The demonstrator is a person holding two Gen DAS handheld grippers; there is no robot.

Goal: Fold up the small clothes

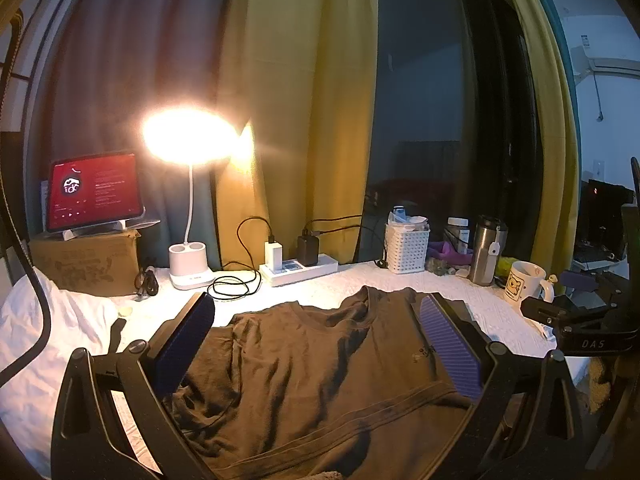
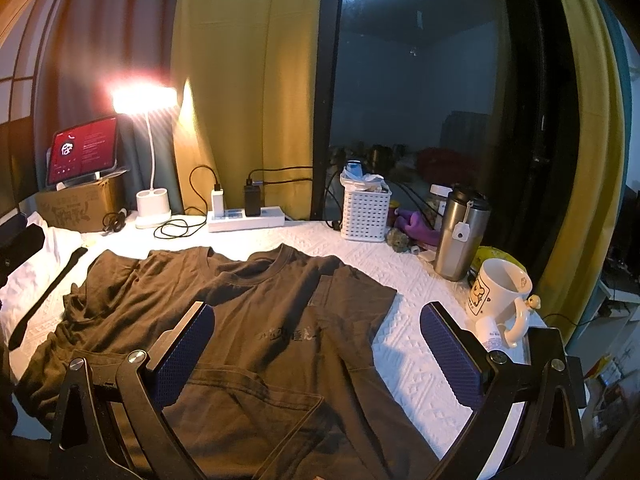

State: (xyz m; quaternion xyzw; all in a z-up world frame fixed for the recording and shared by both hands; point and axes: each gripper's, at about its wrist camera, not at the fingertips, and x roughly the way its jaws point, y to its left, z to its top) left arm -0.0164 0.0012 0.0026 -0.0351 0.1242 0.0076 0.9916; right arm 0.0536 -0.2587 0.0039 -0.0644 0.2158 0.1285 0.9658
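Here, in the left wrist view, a dark brown T-shirt (image 1: 320, 368) lies spread and wrinkled on a table covered with a white textured cloth (image 1: 352, 280). The left gripper (image 1: 316, 332) hangs over the shirt with its jaws spread wide, pinching nothing; its blue pads (image 1: 452, 348) frame the garment's chest. Behind the shirt, a lit desk lamp (image 1: 188, 216) glares beside a tablet (image 1: 94, 192) propped on a cardboard box (image 1: 86, 260). A white power strip (image 1: 300, 268) with two chargers sits near the yellow curtain (image 1: 296, 100). To the right stand a white basket (image 1: 406, 248), a steel tumbler (image 1: 486, 250) and a cartoon mug (image 1: 524, 282).

In the right wrist view, the same T-shirt (image 2: 224, 332) lies face up, collar toward the window, one sleeve folded over near its right edge. The right gripper (image 2: 316, 344) hovers above the shirt's right side, jaws spread wide and holding nothing: one pad is over the fabric, the other over bare cloth (image 2: 404, 360). The mug (image 2: 500, 300) stands just beside that outer pad, the tumbler (image 2: 460, 236) behind it, and the basket (image 2: 364, 212) further back by the dark window.
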